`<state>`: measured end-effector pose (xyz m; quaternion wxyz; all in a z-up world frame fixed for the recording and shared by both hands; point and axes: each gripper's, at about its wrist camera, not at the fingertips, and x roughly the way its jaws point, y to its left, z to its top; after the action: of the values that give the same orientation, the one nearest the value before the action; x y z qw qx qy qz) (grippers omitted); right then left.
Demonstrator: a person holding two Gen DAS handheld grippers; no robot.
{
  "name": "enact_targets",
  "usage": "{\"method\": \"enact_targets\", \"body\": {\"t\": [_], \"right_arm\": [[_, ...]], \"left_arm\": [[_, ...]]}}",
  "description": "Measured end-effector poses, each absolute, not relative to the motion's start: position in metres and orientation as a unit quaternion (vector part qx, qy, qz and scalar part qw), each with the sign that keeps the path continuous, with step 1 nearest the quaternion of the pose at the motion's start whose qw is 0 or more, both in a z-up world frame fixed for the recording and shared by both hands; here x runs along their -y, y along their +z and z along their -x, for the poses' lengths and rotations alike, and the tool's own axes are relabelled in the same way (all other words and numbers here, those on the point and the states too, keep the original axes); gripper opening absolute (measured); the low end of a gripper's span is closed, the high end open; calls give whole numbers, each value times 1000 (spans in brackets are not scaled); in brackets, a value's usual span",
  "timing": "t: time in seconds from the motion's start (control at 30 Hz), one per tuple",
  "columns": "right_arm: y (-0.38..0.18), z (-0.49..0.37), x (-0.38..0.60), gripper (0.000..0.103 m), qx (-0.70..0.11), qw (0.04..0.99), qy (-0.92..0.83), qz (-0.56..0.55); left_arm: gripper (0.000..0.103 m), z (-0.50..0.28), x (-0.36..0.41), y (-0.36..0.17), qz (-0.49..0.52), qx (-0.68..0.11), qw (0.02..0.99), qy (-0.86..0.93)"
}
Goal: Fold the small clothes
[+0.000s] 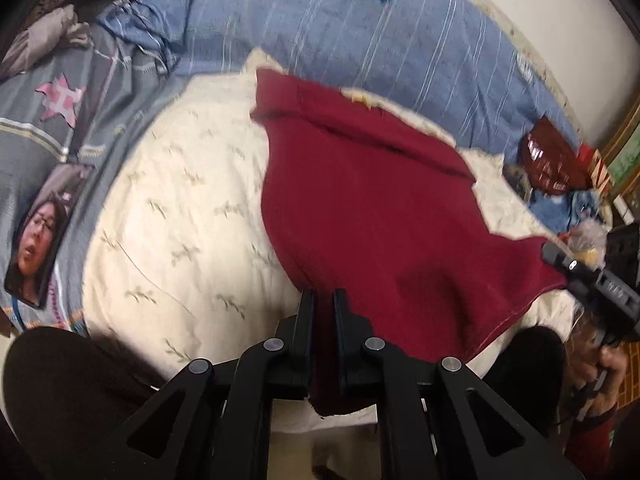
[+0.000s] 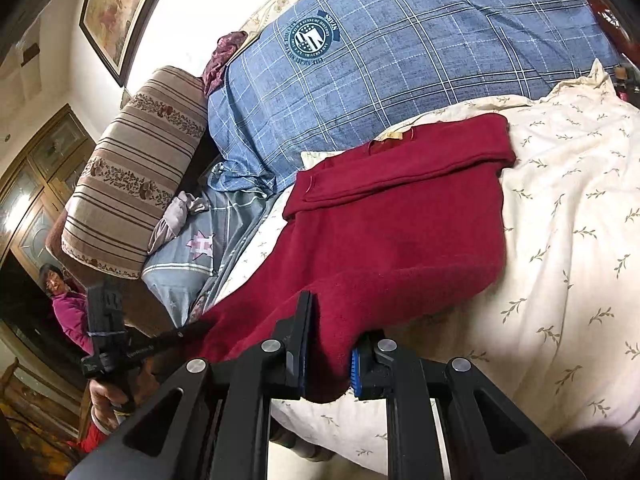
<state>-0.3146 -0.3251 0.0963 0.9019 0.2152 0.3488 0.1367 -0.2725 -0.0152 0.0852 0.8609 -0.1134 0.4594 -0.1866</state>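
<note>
A dark red knitted garment lies spread on the cream bedspread, its far part folded over. My left gripper is shut on its near hem corner. My right gripper is shut on the other near corner of the garment, which bunches between the fingers. The right gripper also shows in the left wrist view at the garment's right corner. The left gripper shows in the right wrist view, held by a hand at the garment's left end.
A blue checked duvet lies behind the garment. A grey star-patterned cover and a phone are at the left. A striped pillow lies beyond. Clutter sits at the right bed edge.
</note>
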Motion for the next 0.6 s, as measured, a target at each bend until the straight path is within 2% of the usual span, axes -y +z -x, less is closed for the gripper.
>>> {"method": "enact_targets", "body": {"t": [0.07, 0.13, 0.33, 0.4, 0.47, 0.5, 0.6], "right_arm": [[93, 315, 326, 14, -352, 900, 136, -216], [89, 314, 329, 14, -355, 899, 135, -220], [78, 310, 337, 14, -368, 892, 129, -230], [78, 309, 336, 14, -370, 893, 128, -224], [78, 309, 337, 14, -369, 893, 128, -224], [78, 309, 336, 14, -369, 893, 127, -225], [80, 308, 334, 14, -372, 893, 122, -221]], "left_arm": [[20, 265, 19, 76, 112, -473, 855, -179], [36, 257, 18, 64, 119, -492, 845, -174], [47, 247, 24, 52, 117, -505, 837, -176], [44, 243, 29, 48, 120, -512, 830, -185], [18, 239, 31, 44, 122, -516, 826, -192], [12, 237, 31, 44, 121, -515, 826, -195], [10, 231, 29, 58, 132, -497, 831, -212]]}}
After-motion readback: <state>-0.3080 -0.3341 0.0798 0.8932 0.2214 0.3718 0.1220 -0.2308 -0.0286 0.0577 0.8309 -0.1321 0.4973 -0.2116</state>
